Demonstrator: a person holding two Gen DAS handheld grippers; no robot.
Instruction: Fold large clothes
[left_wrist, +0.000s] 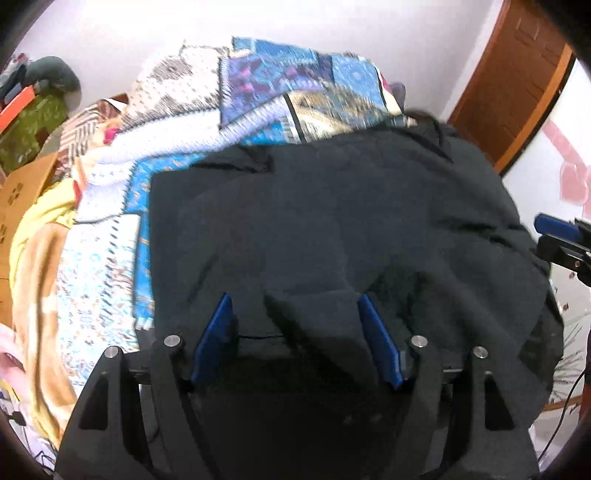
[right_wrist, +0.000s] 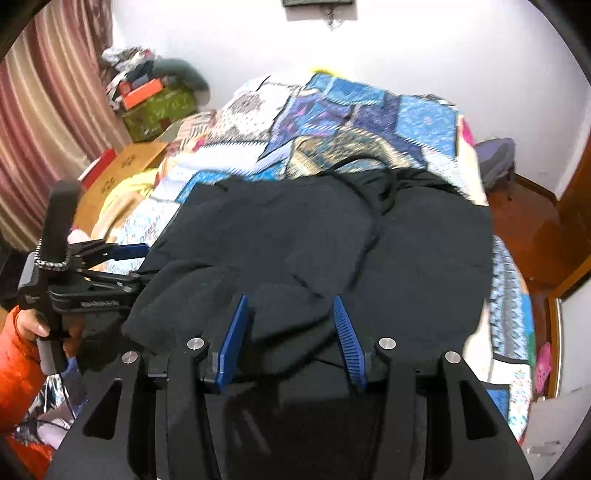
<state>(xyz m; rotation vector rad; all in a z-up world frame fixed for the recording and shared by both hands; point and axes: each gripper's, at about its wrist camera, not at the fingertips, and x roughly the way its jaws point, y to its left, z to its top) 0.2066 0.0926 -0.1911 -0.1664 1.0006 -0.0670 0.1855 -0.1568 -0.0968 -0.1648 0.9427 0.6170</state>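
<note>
A: so what are the claws doing?

B: left gripper (left_wrist: 295, 332) has its blue jaws wide, a ridge of the dark fleece garment (left_wrist: 332, 221) sitting loose between them. right gripper (right_wrist: 291, 332) is narrower, fabric bunched between, not pinched.

A: and the garment?

B: spread on the blue patchwork quilt (right_wrist: 351, 118), near end of the bed.

A large black garment (left_wrist: 332, 229) of soft, fleecy cloth lies spread and partly folded on the bed's patchwork quilt (left_wrist: 258, 92), its near edge bunched into thick folds, a dark cord across its far part.
</note>
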